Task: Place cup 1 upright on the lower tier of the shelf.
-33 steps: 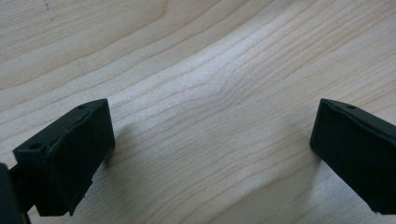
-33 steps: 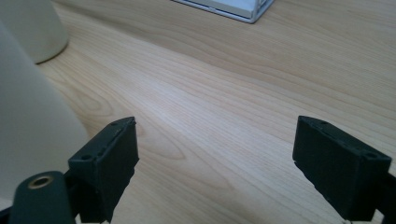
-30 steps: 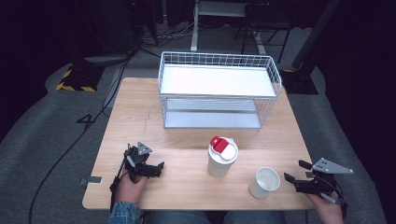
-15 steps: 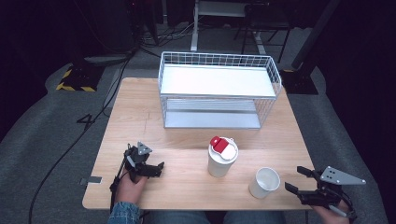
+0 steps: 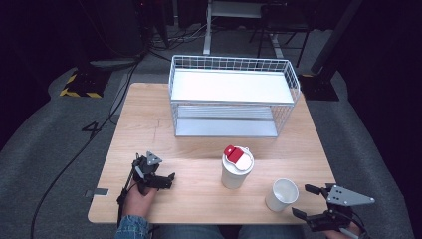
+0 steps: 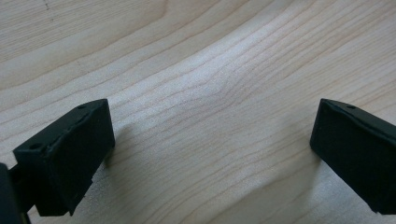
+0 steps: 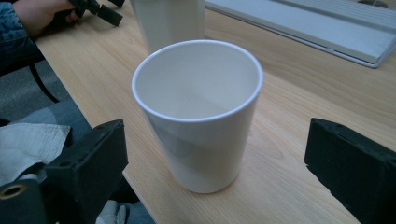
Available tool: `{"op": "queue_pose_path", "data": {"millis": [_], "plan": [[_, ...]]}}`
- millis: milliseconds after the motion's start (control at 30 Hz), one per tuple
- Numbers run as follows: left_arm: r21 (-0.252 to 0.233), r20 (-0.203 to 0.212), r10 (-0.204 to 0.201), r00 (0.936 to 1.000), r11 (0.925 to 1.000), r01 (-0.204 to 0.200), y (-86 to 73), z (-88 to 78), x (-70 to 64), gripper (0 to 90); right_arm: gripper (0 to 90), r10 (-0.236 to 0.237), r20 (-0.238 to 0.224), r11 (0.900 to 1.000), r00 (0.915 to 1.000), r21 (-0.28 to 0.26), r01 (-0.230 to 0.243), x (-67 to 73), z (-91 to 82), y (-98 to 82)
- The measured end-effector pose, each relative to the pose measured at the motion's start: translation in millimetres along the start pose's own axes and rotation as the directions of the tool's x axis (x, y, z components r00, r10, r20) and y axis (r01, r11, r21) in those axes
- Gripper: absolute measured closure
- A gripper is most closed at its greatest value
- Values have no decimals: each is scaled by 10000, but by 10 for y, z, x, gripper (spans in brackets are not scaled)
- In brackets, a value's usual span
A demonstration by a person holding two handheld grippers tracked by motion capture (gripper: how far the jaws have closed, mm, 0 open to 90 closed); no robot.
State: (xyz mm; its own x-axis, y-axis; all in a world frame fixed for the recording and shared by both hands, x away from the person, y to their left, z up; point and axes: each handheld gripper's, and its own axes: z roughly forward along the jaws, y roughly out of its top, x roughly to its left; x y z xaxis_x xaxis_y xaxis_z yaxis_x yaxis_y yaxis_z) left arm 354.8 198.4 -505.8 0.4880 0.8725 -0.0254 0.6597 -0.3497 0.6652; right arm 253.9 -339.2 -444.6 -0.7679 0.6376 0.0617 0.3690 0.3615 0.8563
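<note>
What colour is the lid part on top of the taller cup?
Red and white: the lid of the taller cup shows best in the high view.

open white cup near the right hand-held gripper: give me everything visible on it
The cup is plain white, glossy, with a thin rolled rim and walls that taper toward the base; it looks like plastic or ceramic. It has no lid and is empty. It stands upright on the wooden table near the front right corner, right of the lidded cup. The right hand-held gripper faces it with jaws spread, touching nothing.
</note>
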Motion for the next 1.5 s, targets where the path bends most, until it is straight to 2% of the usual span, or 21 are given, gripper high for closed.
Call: {"op": "queue_pose_path", "data": {"millis": [33, 67, 133, 167, 300, 600, 767, 867, 1033, 1333, 1500], "plan": [[0, 0, 0, 10000, 10000, 0, 0, 0, 0, 4, 57, 0, 0, 10000, 10000, 0, 0, 0, 0, 0], [2, -1, 5, 10000, 10000, -5, 0, 0, 0, 4, 26, -59, 9, 9999, 10000, 105, 59, 26, 79, -12], [2, 0, 2, 10000, 10000, -2, 0, 0, 0, 4, 17, -69, 26, 9998, 10000, 170, 68, 32, 107, -18], [1, -1, 1, 10000, 10000, -1, 0, 0, 0, 4, 13, -100, 5, 9995, 9999, 287, 100, 43, 195, -38], [2, -1, 5, 10000, 10000, -5, 0, 0, 0, 4, 13, -84, -83, 9990, 9999, 431, 87, 42, 325, -48], [1, -1, 2, 10000, 10000, -2, 0, 0, 0, 4, 16, 13, 11, 9979, 10000, 647, -13, 35, 493, -108], [3, 1, 5, 10000, 10000, -5, 0, 0, 1, 4, 41, -128, -30, 9966, 9999, 808, 130, 52, 582, -117], [4, -1, 5, 10000, 10000, -5, 0, 0, 1, 4, 80, -152, -51, 9958, 9999, 897, 156, 56, 609, -136], [-2, -1, 0, 10000, 10000, 0, 0, 0, 0, 4, 89, -82, 66, 9957, 9999, 920, 76, 50, 640, -163], [0, 1, 1, 10000, 10000, -1, 0, 0, 0, 4, 222, -196, -12, 9962, 9998, 843, 197, 53, 632, -178], [1, -2, 5, 10000, 10000, -5, 0, 0, 1, 4, 227, -271, 0, 9959, 9996, 868, 270, 61, 631, -175]]}}
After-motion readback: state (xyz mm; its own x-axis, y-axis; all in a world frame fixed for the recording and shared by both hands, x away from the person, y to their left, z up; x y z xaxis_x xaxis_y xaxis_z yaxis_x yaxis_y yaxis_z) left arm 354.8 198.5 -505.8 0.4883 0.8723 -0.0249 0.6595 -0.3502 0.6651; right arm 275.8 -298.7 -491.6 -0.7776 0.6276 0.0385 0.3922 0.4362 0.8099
